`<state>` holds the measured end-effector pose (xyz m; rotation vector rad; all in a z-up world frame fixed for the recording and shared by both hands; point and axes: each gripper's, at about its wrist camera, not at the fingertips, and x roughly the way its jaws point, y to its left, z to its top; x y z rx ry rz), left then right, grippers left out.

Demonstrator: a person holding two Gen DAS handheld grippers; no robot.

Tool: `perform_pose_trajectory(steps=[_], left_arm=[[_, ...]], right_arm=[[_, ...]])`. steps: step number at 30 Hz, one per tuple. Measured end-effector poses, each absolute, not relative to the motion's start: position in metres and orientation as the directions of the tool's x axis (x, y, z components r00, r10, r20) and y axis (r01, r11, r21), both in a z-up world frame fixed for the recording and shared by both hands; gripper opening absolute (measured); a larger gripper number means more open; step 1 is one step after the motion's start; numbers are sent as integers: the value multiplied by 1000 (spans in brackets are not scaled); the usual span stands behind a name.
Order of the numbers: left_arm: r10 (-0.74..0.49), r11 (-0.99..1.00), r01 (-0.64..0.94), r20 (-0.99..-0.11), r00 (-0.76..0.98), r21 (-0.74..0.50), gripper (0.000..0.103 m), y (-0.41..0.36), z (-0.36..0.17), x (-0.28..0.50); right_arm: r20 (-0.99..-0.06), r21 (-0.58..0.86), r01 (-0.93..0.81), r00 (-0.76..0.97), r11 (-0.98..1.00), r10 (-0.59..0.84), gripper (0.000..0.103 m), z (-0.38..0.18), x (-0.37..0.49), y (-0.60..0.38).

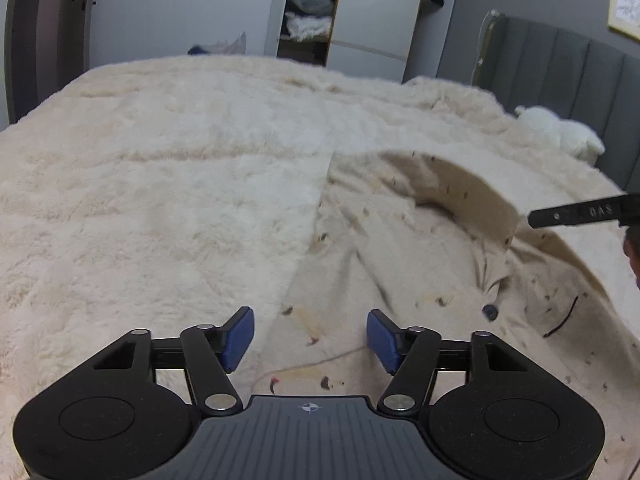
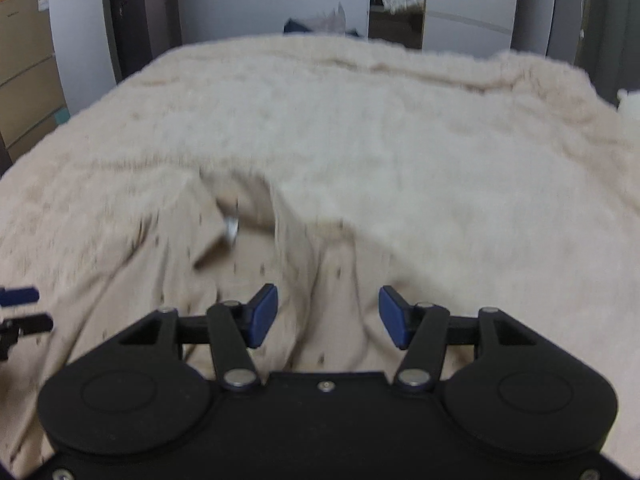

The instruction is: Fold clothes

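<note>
Fluffy cream bedding covered the bed, and the speckled beige garment lay rumpled on its near right part. Both the left tongs and right tongs stood wide and empty above the cloth. Best, I judged, to pinch two matching edges and pull them flat before folding.

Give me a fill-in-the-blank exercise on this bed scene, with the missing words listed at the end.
1. The fingers of the left gripper are spread ____ above the beige garment.
2. The pads on the right gripper are coloured ____.
3. The garment lies on a fluffy cream ____ covering the bed.
4. Near the grey headboard sits a white plush ____.

Missing words: open; blue; blanket; toy
</note>
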<state>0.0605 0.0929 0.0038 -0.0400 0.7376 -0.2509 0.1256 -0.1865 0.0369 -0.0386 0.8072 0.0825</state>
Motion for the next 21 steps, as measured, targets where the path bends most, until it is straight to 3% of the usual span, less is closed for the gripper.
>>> perform_pose_trajectory(steps=[10,13,15,21], left_arm=[[-234,972,191,-674,700,-139,67,98,0,67],[-240,970,195,-674,699,-144,67,97,2,66],[-243,970,196,-672,700,-146,67,97,3,65],[-245,969,196,-668,702,-150,67,99,5,66]], right_arm=[[-746,-37,-139,663,990,65,46,21,141,-184],[-760,-65,-179,647,982,68,32,18,160,-172],[-784,-73,-222,616,972,82,4,16,177,-162],[-814,-39,-238,571,971,107,2,29,244,-131]])
